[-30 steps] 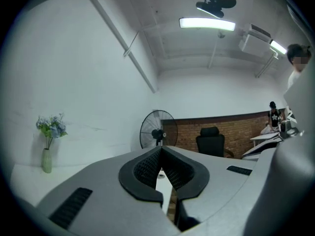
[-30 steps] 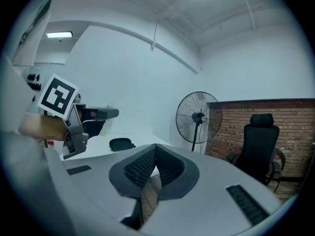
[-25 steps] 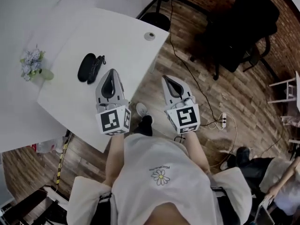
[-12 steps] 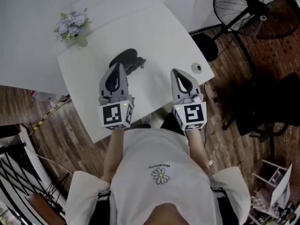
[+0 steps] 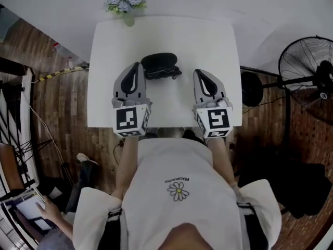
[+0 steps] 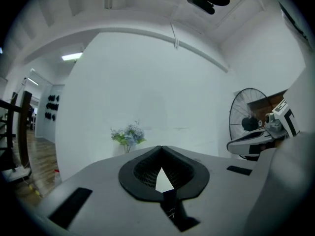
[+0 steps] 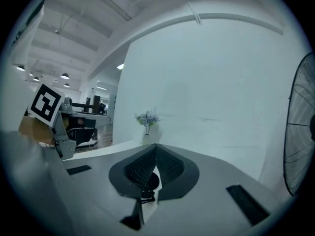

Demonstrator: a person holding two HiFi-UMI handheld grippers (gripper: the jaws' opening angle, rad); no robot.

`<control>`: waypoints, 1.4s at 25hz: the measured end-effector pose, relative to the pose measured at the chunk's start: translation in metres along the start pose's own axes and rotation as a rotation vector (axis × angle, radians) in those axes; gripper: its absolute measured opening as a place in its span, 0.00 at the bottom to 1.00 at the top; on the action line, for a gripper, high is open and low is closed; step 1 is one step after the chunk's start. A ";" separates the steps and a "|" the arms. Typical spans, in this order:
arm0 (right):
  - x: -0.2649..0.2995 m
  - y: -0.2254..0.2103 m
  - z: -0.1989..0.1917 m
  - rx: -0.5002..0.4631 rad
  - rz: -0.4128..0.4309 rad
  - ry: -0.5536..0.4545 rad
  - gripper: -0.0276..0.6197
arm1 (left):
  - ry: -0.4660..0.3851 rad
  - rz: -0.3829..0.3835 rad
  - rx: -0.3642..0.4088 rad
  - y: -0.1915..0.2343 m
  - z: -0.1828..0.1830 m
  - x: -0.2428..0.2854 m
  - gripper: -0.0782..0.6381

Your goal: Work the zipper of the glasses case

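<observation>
White table (image 5: 104, 103) carries the untouched glasses case (image 5: 159, 61) between left gripper (image 5: 136, 66) and right gripper (image 5: 197, 73), both pressed together and empty: judging this the approach, next the 2 must spread to grip it.

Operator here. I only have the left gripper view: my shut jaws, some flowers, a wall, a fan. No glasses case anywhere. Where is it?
Observer: The black glasses case lies on the white table. In the head view it is just right of the tips of the left gripper.
Operator: And the right gripper?
Observer: The right gripper is over the table to the case's right, apart from it, jaws shut and empty.
Operator: Anything attached to the case?
Observer: A dark cord or strap lies along its near edge, toward the person.
</observation>
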State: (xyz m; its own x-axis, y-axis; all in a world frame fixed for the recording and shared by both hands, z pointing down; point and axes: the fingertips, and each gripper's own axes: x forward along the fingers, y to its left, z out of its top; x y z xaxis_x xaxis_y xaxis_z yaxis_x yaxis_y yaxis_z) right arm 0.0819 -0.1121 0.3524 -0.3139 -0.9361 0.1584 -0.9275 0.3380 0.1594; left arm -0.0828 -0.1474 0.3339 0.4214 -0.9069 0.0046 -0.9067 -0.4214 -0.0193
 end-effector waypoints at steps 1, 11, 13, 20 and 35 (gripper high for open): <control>0.003 -0.003 -0.001 -0.002 0.026 -0.002 0.05 | 0.002 0.025 0.001 -0.002 0.000 -0.001 0.13; 0.016 -0.017 -0.012 -0.005 0.170 -0.011 0.05 | 0.028 0.187 -0.014 -0.014 -0.011 -0.010 0.13; 0.017 -0.016 -0.014 0.000 0.172 -0.009 0.05 | 0.029 0.196 -0.019 -0.012 -0.012 -0.009 0.13; 0.023 -0.010 -0.015 0.003 0.163 0.004 0.05 | 0.126 0.099 0.140 -0.012 -0.028 0.019 0.13; 0.030 -0.006 -0.039 0.005 0.137 0.098 0.05 | 0.718 -0.559 0.427 -0.030 -0.180 0.124 0.41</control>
State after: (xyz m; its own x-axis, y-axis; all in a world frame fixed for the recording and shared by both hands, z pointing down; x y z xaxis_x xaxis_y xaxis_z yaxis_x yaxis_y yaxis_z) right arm 0.0858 -0.1380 0.3939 -0.4166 -0.8674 0.2722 -0.8784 0.4612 0.1252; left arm -0.0070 -0.2484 0.5146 0.5454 -0.4265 0.7215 -0.4404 -0.8783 -0.1862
